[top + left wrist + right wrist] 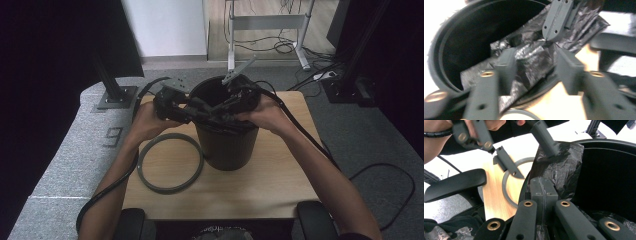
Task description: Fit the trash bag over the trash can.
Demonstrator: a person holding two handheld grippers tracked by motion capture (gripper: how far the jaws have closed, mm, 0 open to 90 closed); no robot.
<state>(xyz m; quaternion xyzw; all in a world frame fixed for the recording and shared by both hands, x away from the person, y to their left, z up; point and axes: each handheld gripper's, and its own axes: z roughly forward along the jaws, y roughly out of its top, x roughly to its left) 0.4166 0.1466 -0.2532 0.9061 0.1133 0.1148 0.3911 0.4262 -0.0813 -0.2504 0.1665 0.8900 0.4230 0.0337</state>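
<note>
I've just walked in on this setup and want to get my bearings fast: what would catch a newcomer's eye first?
The black bin standing mid-table, with both grippers meeting over its rim. The right gripper is clamped on a crinkled black plastic bag at the bin's edge, while the left gripper has its jaws apart around the same bag. A grey ring lies flat on the wooden table just left of the bin.

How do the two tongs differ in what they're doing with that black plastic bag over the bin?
The right tongs are pinched shut on the black plastic bag at the bin rim; the left tongs stand apart, the bag between them but not pinched. The right tongs reach in from the bin's right side, the left tongs from its left. Both are dark grey, hand-held, and meet over the bin's mouth.
</note>
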